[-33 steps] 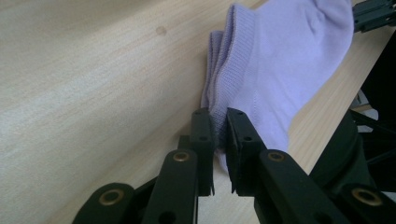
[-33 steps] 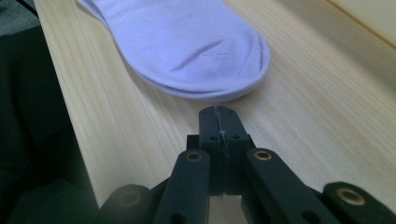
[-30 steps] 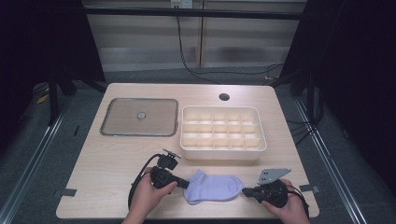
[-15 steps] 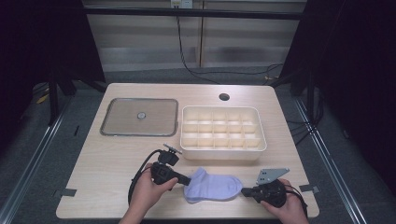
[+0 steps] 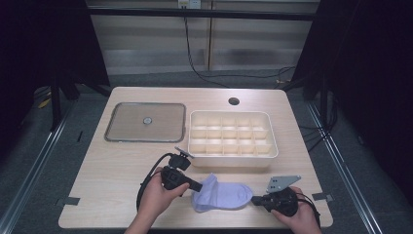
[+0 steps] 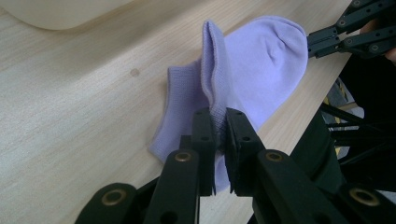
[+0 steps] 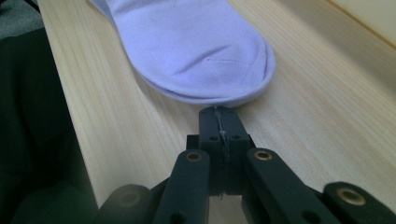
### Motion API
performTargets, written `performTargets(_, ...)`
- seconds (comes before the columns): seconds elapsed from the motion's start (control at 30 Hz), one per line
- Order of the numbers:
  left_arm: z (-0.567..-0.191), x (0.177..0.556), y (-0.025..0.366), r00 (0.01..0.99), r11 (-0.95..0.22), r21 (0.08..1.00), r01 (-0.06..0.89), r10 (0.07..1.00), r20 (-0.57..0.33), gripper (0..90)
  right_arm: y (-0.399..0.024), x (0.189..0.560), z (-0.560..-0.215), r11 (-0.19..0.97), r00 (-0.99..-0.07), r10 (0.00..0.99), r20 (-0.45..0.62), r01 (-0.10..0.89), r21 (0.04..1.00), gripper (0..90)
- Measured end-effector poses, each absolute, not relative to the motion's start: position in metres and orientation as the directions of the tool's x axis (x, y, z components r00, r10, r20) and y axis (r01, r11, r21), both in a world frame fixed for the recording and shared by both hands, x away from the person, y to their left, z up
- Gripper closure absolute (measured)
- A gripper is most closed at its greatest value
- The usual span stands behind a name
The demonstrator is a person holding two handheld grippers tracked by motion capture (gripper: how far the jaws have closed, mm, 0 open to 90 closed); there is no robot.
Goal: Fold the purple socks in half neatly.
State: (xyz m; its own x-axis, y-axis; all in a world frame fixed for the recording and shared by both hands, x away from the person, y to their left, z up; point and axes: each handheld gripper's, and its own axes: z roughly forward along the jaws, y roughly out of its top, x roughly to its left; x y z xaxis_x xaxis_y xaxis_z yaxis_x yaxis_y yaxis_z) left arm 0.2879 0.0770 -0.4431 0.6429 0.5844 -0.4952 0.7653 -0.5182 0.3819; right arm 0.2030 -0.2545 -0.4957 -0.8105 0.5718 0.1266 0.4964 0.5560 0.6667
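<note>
Left gripper (image 5: 195, 185), held in the person's left hand (image 5: 158, 195), pinches a raised fold of the sock (image 5: 221, 195) at its cuff end; in the left gripper view the jaws are closed on that ridge of fabric, w/ the rest of the sock (image 6: 252, 70) lying flat beyond. Right gripper (image 5: 254, 199), in the right hand (image 5: 299, 217), has its jaws pressed together at the sock's toe edge; the right gripper view shows them meeting just at the toe (image 7: 219, 100), a thin bit of edge seemingly caught between.

Sock is lilac, lying near the table's (image 5: 97, 170) front edge, stretched btwn the two grippers, just in front of the tray (image 5: 233, 139). Tray is cream, divided into small compartments. A clear lid (image 5: 145, 122) w/ a centre knob lies flat to the tray's left, apart from it.
</note>
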Motion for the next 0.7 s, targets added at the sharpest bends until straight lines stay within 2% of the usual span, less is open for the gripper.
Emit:
performTargets(0.47, -0.453, 0.285, 0.081, 0.611, -0.514, 0.334, 0.790, 0.613, -0.501, 83.2, -0.255, 0.203, -0.496, 0.557, -0.811, 0.571, 0.126, 0.496, 0.666, 89.5)
performTargets(0.7, -0.464, 0.284, 0.085, 0.606, -0.527, 0.305, 0.794, 0.641, -0.471, 82.2, -0.255, 0.203, -0.496, 0.557, -0.811, 0.571, 0.126, 0.496, 0.666, 89.2)
